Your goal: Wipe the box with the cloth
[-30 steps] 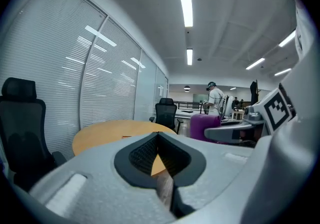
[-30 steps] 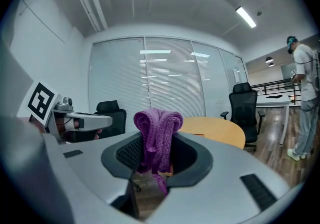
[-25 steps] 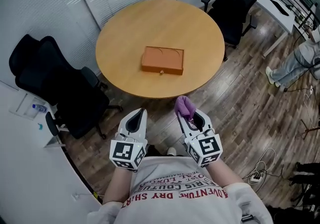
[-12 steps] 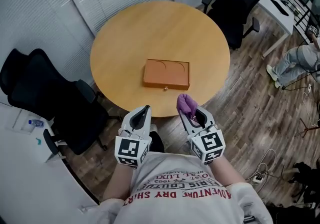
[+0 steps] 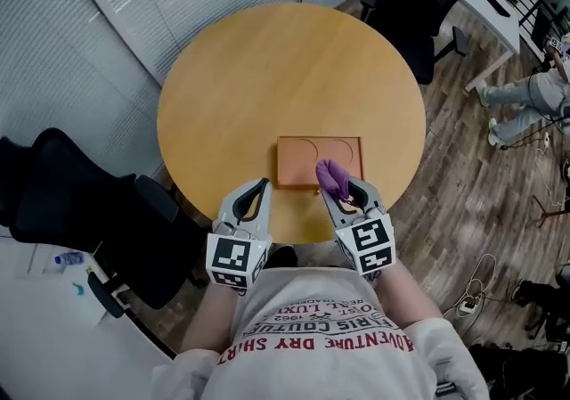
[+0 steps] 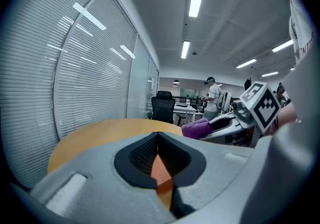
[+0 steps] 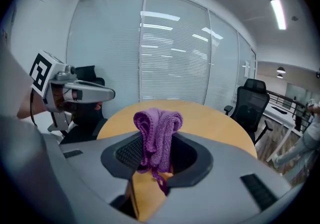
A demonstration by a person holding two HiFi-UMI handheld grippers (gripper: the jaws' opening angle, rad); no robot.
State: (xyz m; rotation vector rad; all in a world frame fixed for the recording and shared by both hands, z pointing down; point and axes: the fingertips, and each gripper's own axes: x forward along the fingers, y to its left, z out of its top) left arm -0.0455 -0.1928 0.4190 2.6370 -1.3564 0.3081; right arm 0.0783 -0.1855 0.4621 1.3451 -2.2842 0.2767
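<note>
Head view shows the box (image 5: 298, 162) lying flat, long axis running left-right.

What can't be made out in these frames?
Box, middle of near edge: head view, covered by the cloth and right gripper.
Cloth touching box or not: head view looks down, no height cue; right gripper view, cloth and jaws hide most of what lies below.
Left gripper: its view shows only an orange sliver past the shut jaws; box or table, cannot tell.

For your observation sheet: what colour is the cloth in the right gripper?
Purple. The cloth shows best in the right gripper view.
</note>
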